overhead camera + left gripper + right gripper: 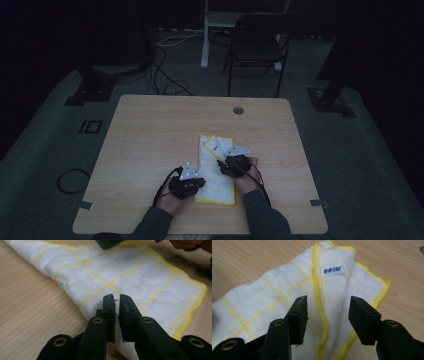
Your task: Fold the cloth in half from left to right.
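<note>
- High view: a pale wooden table (150,150) stands in a dim room, with a white cloth (215,185) edged and checked in yellow lying folded near the middle of its near edge.
- The cloth runs as a long strip from the near edge toward the table's centre, and its far end is folded over, showing a small blue label (333,270).
- The left gripper (187,184), held in the person's left hand (172,200), sits at the cloth's left edge near the near end.
- Left gripper view: the two black jaws are almost together with a thin gap between them, and a few white threads show in it; I cannot tell whether they pinch the cloth (130,280).
- The right gripper (235,162), held in the right hand (248,180), sits on the cloth's right side, nearer the folded far end.
- Right gripper view: the jaws stand wide apart above the cloth (274,302), with a raised yellow-edged fold (319,295) running between them; they hold nothing.
- A dark folding chair (257,42) stands on the floor beyond the far edge, and cables (165,75) lie on the floor.
</note>
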Demonstrator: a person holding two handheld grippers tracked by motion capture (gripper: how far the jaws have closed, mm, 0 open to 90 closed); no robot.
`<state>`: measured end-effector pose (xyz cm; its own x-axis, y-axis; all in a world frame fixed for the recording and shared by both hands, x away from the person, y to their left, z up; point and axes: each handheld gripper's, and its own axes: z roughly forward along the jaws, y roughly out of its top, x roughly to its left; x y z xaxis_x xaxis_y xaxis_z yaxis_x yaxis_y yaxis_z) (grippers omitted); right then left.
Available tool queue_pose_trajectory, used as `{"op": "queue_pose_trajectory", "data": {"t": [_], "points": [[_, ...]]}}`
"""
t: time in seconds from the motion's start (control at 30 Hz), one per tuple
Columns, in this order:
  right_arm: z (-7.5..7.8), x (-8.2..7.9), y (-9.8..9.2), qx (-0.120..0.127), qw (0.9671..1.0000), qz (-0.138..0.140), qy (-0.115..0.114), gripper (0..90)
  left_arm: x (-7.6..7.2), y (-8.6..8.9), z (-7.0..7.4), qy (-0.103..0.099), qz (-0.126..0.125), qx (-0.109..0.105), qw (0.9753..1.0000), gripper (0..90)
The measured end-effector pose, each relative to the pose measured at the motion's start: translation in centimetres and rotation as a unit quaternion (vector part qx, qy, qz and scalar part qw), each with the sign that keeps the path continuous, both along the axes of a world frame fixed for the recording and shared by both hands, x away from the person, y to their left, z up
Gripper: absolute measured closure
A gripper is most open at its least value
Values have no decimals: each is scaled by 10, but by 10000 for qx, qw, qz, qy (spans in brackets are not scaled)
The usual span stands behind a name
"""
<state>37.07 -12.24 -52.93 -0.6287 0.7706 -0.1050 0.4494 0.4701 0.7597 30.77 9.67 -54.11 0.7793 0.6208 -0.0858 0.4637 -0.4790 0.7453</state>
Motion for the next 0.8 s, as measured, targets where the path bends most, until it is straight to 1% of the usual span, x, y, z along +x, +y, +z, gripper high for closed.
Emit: {"op": "queue_pose_trajectory", "data": {"t": [0.03,0.1,0.17,0.23,0.4,0.53,0.63,0.8], "points": [[1,6,6,-86,10000,24,-33,469,0,0,0,11,-2,-8,10000,838],[1,10,11,-166,9998,65,-15,469,0,1,0,20,2,-19,10000,838],[1,14,13,-284,9996,72,-64,481,0,1,-1,24,0,-19,10000,838],[2,17,12,-364,9993,4,-93,499,0,1,-1,28,4,-41,10000,837],[6,20,3,-374,9991,-104,-156,524,0,1,-2,42,15,-65,10000,837],[8,23,-5,-300,9992,-239,-132,545,0,1,-2,52,24,-78,10000,836],[8,24,-11,-259,9992,-285,-117,555,0,2,-2,63,18,-73,10000,836],[9,27,-24,-243,9984,-504,-88,558,1,2,-2,65,21,-76,9999,834]]}}
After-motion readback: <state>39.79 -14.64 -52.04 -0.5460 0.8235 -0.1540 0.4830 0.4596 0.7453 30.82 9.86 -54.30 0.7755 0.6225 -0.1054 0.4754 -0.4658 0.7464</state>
